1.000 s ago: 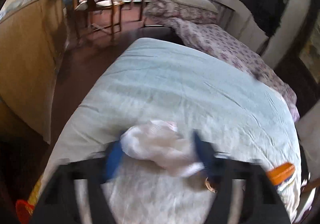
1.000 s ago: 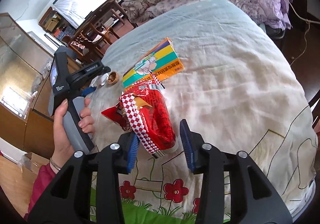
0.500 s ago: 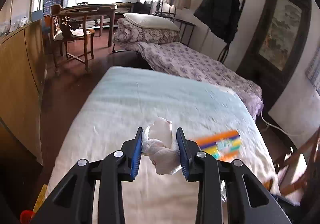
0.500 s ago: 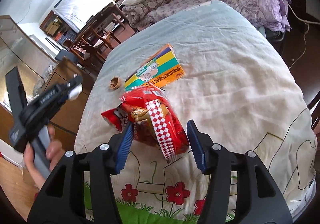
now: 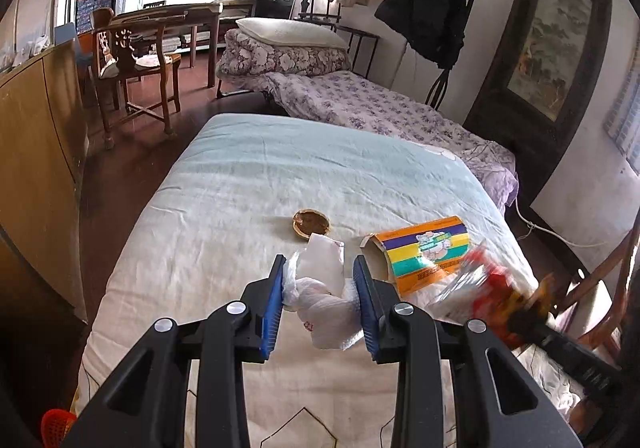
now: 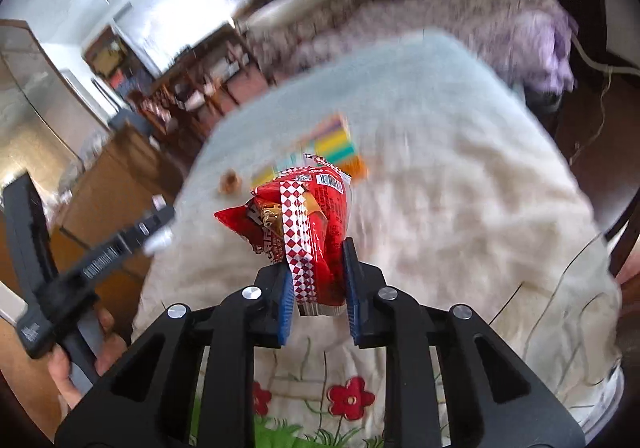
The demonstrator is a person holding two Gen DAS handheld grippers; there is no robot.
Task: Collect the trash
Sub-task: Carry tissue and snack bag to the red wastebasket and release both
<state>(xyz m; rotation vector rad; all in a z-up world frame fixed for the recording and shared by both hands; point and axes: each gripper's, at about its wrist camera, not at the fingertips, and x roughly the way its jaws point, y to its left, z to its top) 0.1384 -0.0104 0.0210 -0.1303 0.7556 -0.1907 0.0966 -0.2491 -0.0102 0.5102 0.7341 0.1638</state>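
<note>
My left gripper (image 5: 319, 272) is shut on crumpled white tissue (image 5: 324, 288) and holds it above the bed (image 5: 240, 208). My right gripper (image 6: 315, 268) is shut on a red checkered snack bag (image 6: 308, 220), lifted off the bed; it shows blurred in the left wrist view (image 5: 488, 280). A striped orange, yellow and purple carton (image 5: 424, 248) lies on the bed, blurred in the right wrist view (image 6: 332, 140). A small brown round lid (image 5: 311, 223) lies beyond the tissue and also shows in the right wrist view (image 6: 230, 181).
A second bed with purple floral cover (image 5: 380, 108) stands behind. A wooden cabinet (image 5: 36, 152) runs along the left. A wooden chair (image 5: 132, 64) and table stand at the back. A red basket (image 5: 56, 422) sits at the lower left.
The right gripper closed on the red snack bag and lifted it. The left gripper lifted the tissue and swung right, bringing the lid and carton into its view.
</note>
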